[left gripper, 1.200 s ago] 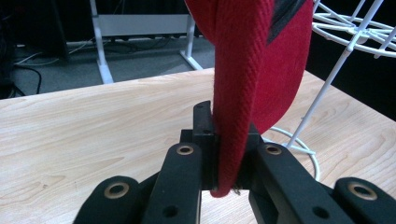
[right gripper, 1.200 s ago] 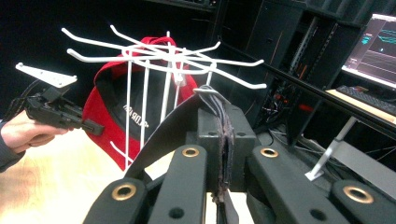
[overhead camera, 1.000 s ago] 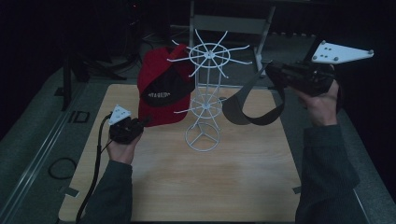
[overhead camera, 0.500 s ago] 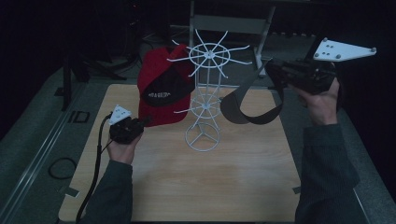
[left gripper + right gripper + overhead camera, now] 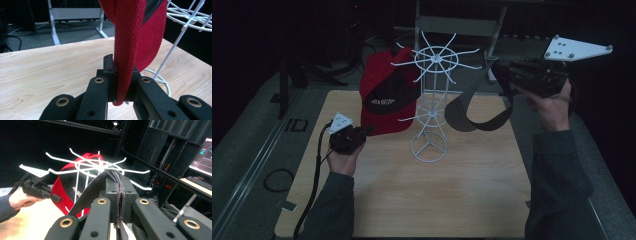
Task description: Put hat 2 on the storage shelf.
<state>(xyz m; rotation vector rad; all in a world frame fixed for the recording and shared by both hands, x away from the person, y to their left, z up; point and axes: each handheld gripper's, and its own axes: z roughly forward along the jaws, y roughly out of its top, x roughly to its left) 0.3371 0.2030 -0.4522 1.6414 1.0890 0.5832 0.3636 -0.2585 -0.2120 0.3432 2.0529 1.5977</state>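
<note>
A red cap (image 5: 387, 100) hangs against the left side of a white wire hook stand (image 5: 432, 105) on the wooden table (image 5: 462, 195). My left gripper (image 5: 368, 130) is low at the stand's left, shut on the red cap's lower edge. The left gripper view shows the red fabric (image 5: 135, 32) pinched between the jaws of that gripper (image 5: 121, 85). My right gripper (image 5: 498, 70) is raised to the right of the stand's top ring, shut on a dark grey cap (image 5: 472, 112) that droops below it. In the right gripper view the dark cap (image 5: 92, 192) is clamped in that gripper (image 5: 119, 192), just short of the top hooks (image 5: 95, 165).
The stand's round base (image 5: 428, 148) sits mid-table, with bare wood in front of it. A white metal frame (image 5: 459, 25) stands behind the table. Dark shelving (image 5: 170, 157) and a lit screen (image 5: 203, 155) lie beyond the stand. A black cable (image 5: 314, 175) trails from the left gripper.
</note>
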